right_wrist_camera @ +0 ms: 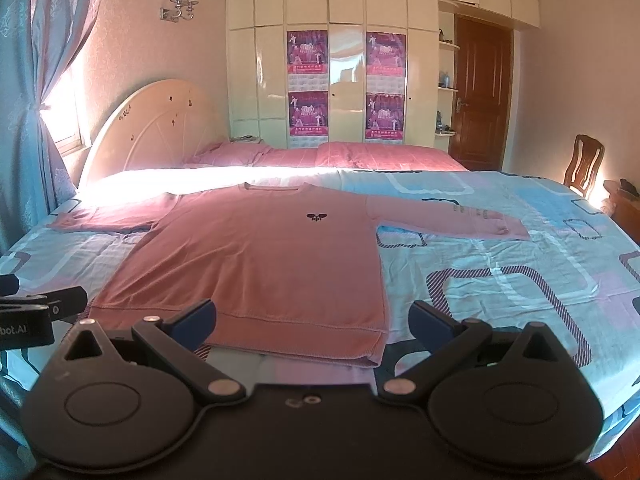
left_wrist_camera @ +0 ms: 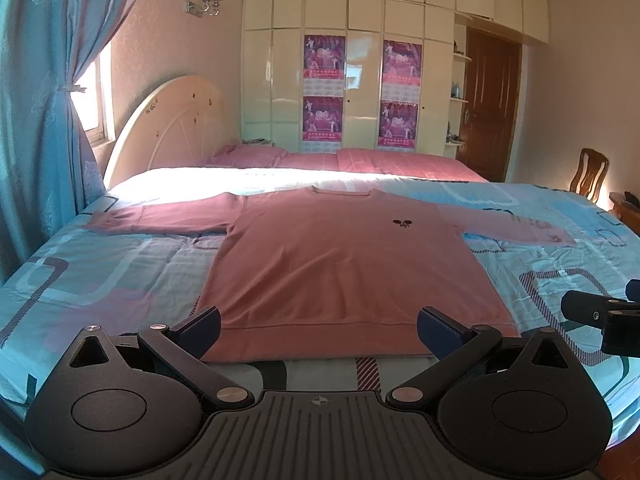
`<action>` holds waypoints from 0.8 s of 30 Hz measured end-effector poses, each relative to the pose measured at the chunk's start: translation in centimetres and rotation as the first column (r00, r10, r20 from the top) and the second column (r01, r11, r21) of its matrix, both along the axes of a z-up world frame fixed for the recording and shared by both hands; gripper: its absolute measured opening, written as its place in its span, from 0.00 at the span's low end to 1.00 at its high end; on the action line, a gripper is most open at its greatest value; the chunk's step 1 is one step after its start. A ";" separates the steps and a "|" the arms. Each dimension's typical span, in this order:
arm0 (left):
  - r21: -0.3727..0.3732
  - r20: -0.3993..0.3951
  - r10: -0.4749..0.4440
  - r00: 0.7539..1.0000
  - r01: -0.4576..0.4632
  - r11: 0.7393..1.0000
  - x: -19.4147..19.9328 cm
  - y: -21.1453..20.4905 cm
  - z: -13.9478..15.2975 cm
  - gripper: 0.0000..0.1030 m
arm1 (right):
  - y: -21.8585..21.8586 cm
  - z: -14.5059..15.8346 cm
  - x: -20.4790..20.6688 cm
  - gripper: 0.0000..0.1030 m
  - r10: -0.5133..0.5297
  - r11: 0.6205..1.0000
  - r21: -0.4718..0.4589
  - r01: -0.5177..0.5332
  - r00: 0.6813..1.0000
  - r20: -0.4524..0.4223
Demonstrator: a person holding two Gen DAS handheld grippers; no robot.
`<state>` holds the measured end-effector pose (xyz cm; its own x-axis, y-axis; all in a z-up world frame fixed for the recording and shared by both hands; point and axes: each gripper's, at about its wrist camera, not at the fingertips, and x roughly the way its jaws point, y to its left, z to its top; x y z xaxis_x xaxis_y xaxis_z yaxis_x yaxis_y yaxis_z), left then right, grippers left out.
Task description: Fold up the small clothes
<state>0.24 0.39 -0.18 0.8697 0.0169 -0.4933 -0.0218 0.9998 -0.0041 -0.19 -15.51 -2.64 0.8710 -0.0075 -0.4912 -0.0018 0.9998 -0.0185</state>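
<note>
A pink long-sleeved shirt (left_wrist_camera: 344,264) lies flat on the bed, front up, both sleeves spread out, hem toward me; it also shows in the right wrist view (right_wrist_camera: 256,256). My left gripper (left_wrist_camera: 318,330) is open and empty, hovering just before the hem, its fingers level with the hem's two corners. My right gripper (right_wrist_camera: 312,320) is open and empty, near the hem's right corner. The right gripper's side shows at the right edge of the left wrist view (left_wrist_camera: 600,312).
The bed has a blue patterned sheet (left_wrist_camera: 120,272), pink pillows (left_wrist_camera: 360,160) and a cream headboard (left_wrist_camera: 168,128) at the far end. A curtain (left_wrist_camera: 36,120) hangs left. A wardrobe (left_wrist_camera: 344,60), a door (left_wrist_camera: 488,104) and a wooden chair (left_wrist_camera: 590,174) stand beyond.
</note>
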 end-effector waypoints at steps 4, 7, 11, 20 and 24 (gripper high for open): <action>0.003 0.000 -0.003 1.000 0.003 1.000 -0.2 0.0 0.1 1.00 | 0.0 0.1 0.0 0.99 -0.004 1.000 -0.002 0.004 1.000 0.001; 0.006 0.001 -0.004 1.000 0.004 1.000 -0.2 0.0 0.2 1.00 | 0.0 0.1 0.0 0.99 -0.004 1.000 -0.003 0.004 1.000 0.002; 0.009 0.004 -0.004 1.000 0.004 1.000 -0.1 0.1 0.3 1.00 | 0.0 0.1 0.0 0.99 -0.003 1.000 -0.002 0.003 1.000 0.002; 0.010 0.005 -0.003 1.000 0.003 1.000 -0.2 0.2 0.3 1.00 | 0.0 0.3 -0.1 0.99 -0.002 1.000 -0.003 0.002 1.000 0.002; 0.012 0.005 -0.002 1.000 0.002 1.000 0.0 0.3 0.3 1.00 | 0.1 0.4 -0.1 0.99 -0.001 1.000 -0.003 0.001 1.000 0.004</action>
